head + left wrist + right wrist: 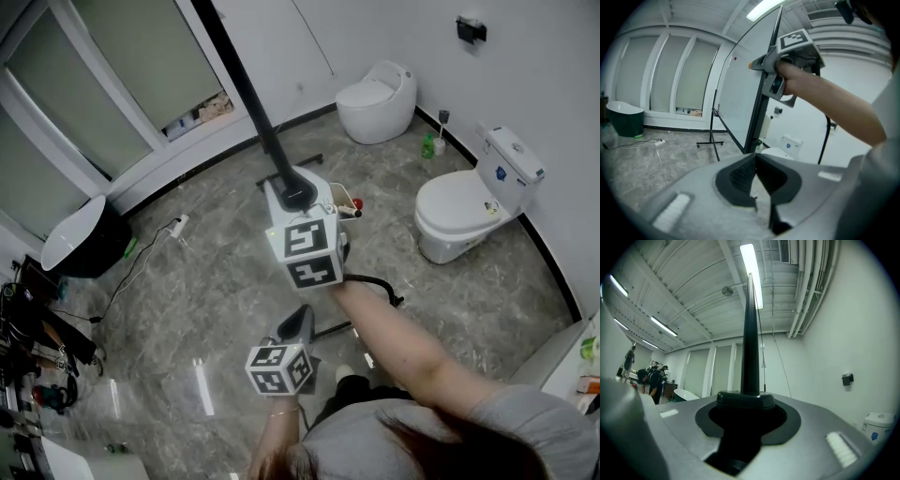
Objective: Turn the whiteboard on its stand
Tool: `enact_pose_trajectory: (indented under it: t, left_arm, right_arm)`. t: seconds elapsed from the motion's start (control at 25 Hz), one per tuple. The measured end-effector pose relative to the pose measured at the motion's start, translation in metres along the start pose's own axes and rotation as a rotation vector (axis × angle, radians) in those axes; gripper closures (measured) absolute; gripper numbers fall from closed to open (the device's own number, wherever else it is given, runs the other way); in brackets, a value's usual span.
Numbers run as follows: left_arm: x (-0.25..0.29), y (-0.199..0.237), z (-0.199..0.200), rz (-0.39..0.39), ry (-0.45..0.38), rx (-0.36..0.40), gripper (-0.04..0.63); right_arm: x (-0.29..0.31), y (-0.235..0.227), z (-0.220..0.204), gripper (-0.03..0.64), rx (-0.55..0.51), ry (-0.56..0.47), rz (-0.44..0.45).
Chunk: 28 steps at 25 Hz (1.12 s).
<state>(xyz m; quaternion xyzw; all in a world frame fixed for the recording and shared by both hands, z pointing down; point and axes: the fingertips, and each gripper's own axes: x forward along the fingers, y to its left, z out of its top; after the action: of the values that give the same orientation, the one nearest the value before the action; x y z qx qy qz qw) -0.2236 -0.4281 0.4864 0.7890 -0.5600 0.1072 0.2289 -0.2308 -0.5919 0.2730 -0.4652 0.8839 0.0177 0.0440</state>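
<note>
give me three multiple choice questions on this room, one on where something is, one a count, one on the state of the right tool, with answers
1. Where is the dark tub in the head view?
A. at the left, by the windows
B. at the far right edge
C. in the middle of the picture

2. How many toilets show in the head view?
A. one
B. two
C. three

3. What is the right tool doing?
A. hanging open with nothing between its jaws
B. shut on the whiteboard, on its dark edge
C. holding a cup

Answers:
1 A: the tub sits at the left edge, below the windows.
2 B: one toilet is at the top, another at the right.
3 B: the right gripper view shows the dark edge filling the gap between the jaws.
</note>
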Motion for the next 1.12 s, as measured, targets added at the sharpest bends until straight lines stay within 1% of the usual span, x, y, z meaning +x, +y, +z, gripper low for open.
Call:
enact_pose_trajectory:
  t: [0.2, 0.52, 0.64, 0.92, 1.12]
  left_arm:
    - [-0.006, -0.030, -0.027, -0.008, 0.021, -0.016, 0.594]
    - [-0.031, -0.043, -0.061, 0.022, 0.021, -0.085, 0.594]
    - [-0.038, -0.048, -0.071, 0.025, 0.024, -0.095, 0.594]
    - [-0.047, -0.060, -0.065, 0.008, 0.001, -0.087, 0.594]
    - [-0.056, -0.068, -0.067, 0.004, -0.004, -0.053, 0.594]
  right_arm:
    - [-0.028, 0.001, 0.003, 0.482, -0.005, -0.009, 0.001]
    - [-0.063, 0.009, 0.010, 0.479, -0.001, -0.007, -0.003]
    - [-0.076, 0.011, 0.011, 0.480, -0.004, -0.007, -0.008]
    - [-0.096, 0.015, 0.013, 0.479, -0.002, 0.001, -0.005]
    - [-0.112, 0.017, 0.017, 0.480, -0.003, -0.007, -0.013]
